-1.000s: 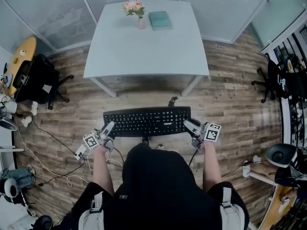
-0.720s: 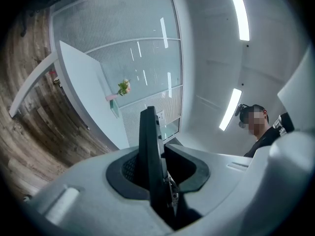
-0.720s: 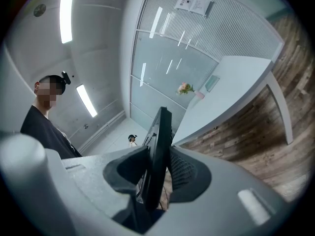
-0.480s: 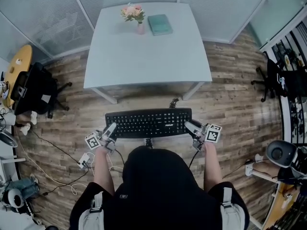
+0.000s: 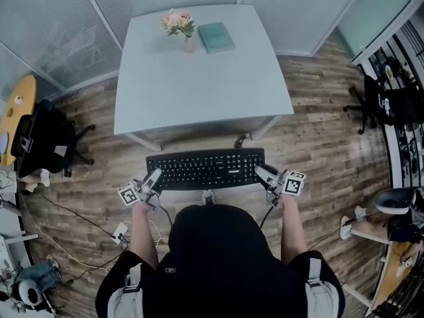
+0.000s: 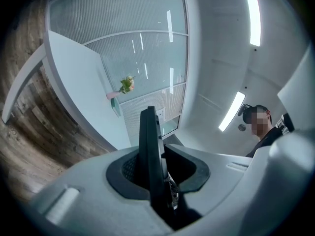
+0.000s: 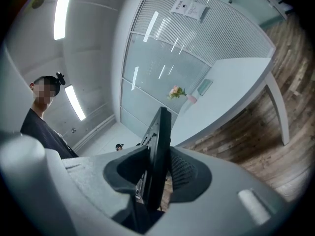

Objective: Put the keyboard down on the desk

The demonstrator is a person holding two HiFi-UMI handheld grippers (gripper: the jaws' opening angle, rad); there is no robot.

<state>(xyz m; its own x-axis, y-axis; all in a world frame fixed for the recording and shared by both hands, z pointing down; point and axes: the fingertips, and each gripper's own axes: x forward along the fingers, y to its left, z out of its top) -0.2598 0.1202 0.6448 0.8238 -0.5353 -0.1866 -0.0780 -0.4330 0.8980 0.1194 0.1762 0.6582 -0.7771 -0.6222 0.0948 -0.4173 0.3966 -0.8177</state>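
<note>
A black keyboard (image 5: 205, 168) hangs level above the wooden floor, just short of the pale blue-white desk (image 5: 199, 78). My left gripper (image 5: 151, 181) is shut on its left end and my right gripper (image 5: 263, 176) on its right end. In the left gripper view the keyboard (image 6: 149, 156) shows edge-on, clamped between the dark pads. The right gripper view shows the same: the keyboard (image 7: 158, 154) is squeezed between the pads, with the desk (image 7: 231, 90) ahead and to the right. The keyboard's cable hangs down in front of the person.
On the desk's far side stand a pink vase of flowers (image 5: 187, 29) and a teal book (image 5: 215, 36). A black office chair (image 5: 43, 144) sits at the left, another chair (image 5: 387, 105) at the right. Cables and a power strip (image 5: 120, 231) lie on the floor.
The view has shifted forward: the desk now looks nearer and larger. The keyboard stays gripped at both ends and has crept closer to the desk's near edge.
</note>
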